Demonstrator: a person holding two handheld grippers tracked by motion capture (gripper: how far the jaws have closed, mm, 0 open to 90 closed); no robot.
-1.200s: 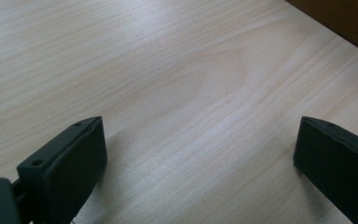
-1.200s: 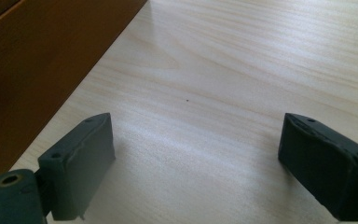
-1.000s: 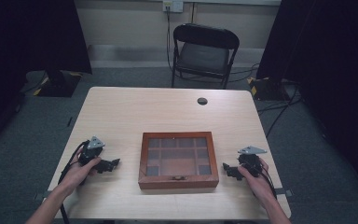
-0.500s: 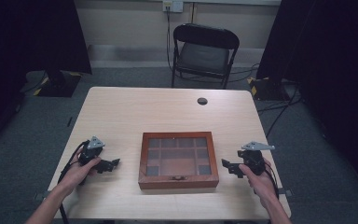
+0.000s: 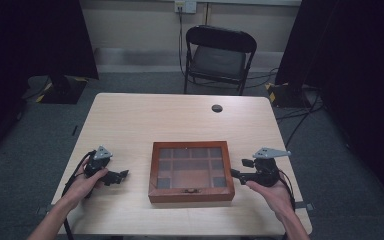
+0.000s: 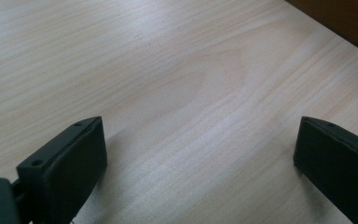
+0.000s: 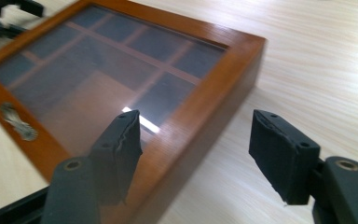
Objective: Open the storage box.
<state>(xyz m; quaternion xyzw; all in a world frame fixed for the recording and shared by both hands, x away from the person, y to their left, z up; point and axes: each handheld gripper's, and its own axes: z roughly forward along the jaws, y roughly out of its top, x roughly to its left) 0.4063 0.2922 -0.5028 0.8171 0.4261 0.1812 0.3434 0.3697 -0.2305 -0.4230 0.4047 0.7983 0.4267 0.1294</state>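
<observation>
A wooden display box (image 5: 191, 171) with a glazed lid lies flat near the middle of the counter's (image 5: 145, 120) near edge, its small metal clasp (image 5: 192, 190) facing the person. Through the glass, the interior shows as a grid of dividers; whether the compartments hold anything cannot be told. The right gripper (image 5: 236, 173) is held just off the box's right side, above the counter, with its jaws apart; they have just been closing, and in the right gripper view the box's right rim (image 7: 214, 93) lies below and ahead of them rather than pressed between them. The left gripper (image 5: 125, 174) sits on the counter to the left of the box, well short of it, its jaws wide apart over bare wood with nothing between them. The box is probably rigid and moderately heavy for its size, with a smooth varnished frame that may slip under hard pads. The glass pane is the fragile part and should not bear any grip. Sound places to take hold are likely the wooden side walls for lifting or sliding, and the front lip by the clasp for raising the lid while the other gripper steadies the base.
</observation>
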